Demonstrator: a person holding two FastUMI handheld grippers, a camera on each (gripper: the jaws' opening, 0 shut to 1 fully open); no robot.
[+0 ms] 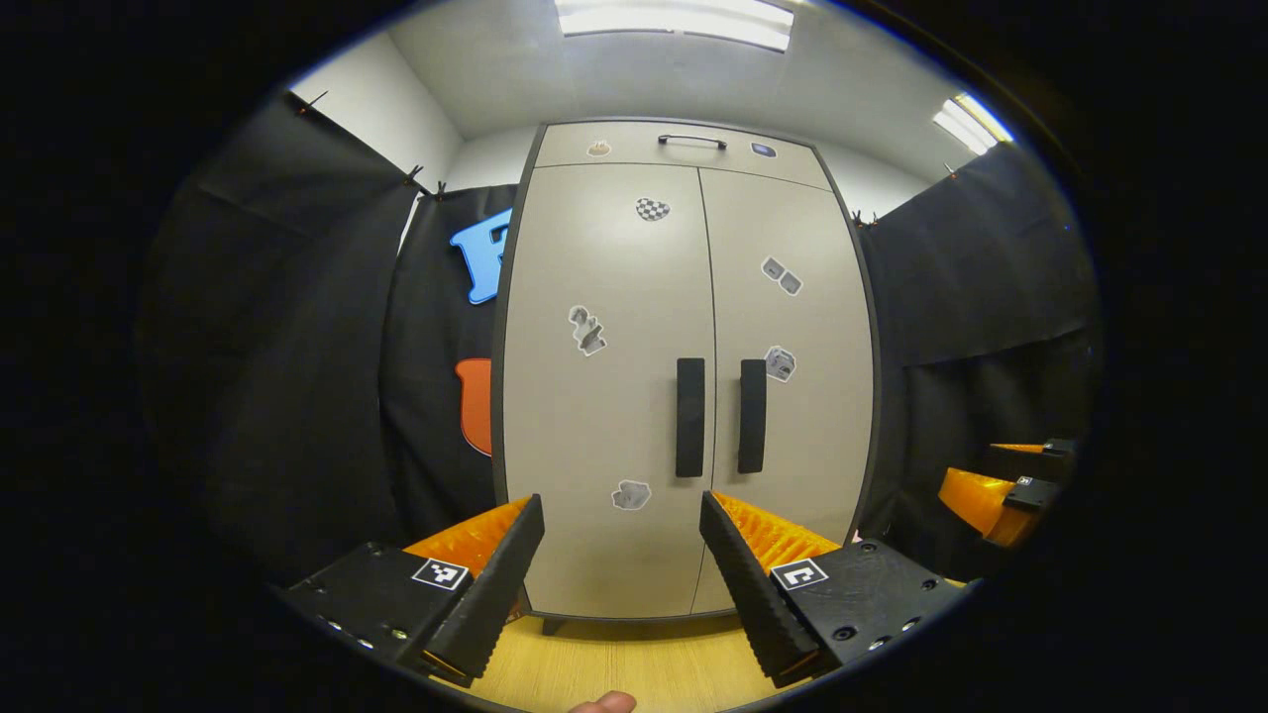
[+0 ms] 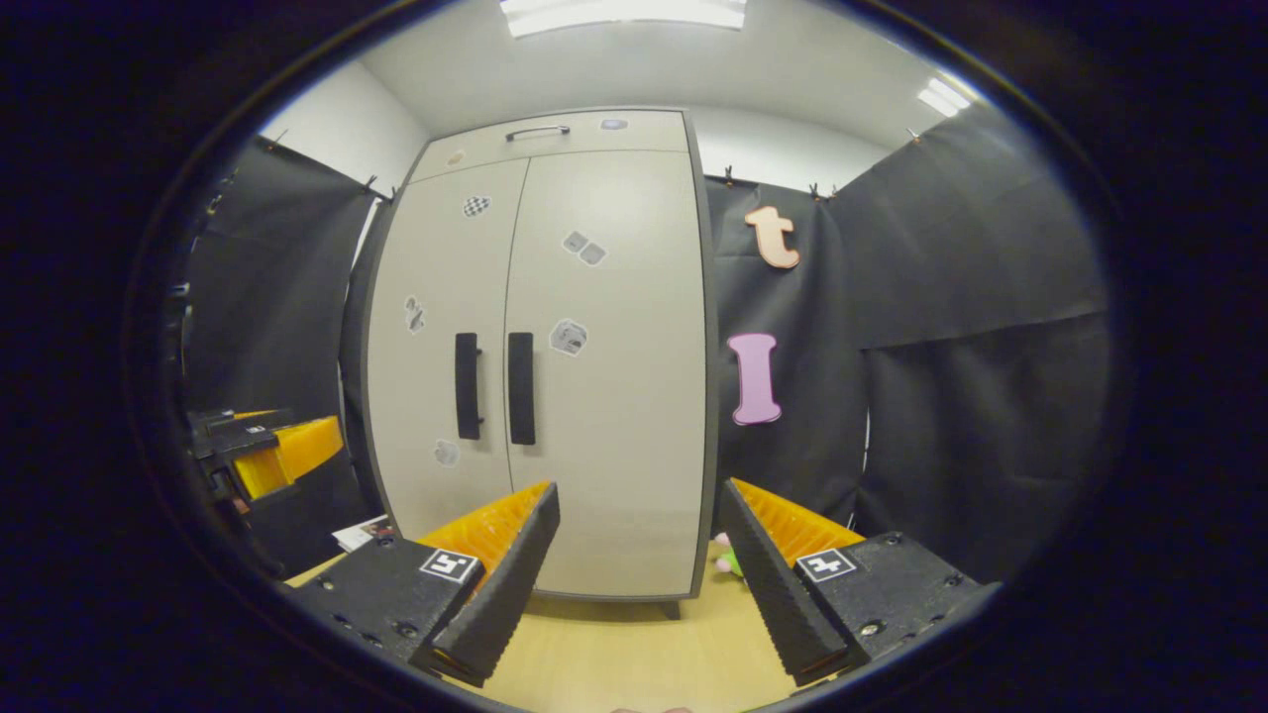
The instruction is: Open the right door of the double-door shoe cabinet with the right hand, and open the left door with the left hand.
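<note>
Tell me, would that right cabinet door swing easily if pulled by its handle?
Probably: the right door looks like a thin, stiff panel. Its vertical handle stands proud, so it should give good hold. The cabinet looks tall and may rock.

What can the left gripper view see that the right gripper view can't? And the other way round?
Left gripper view: the right gripper pokes in at the far right edge, and the shoe cabinet stands almost straight ahead.

Right gripper view: the left gripper sits at the left edge. A small pink and green thing lies on the floor by the cabinet's foot, and some paper lies to its left.

Both: the two doors shut, black handles side by side, stickers, and the wooden floor.
</note>
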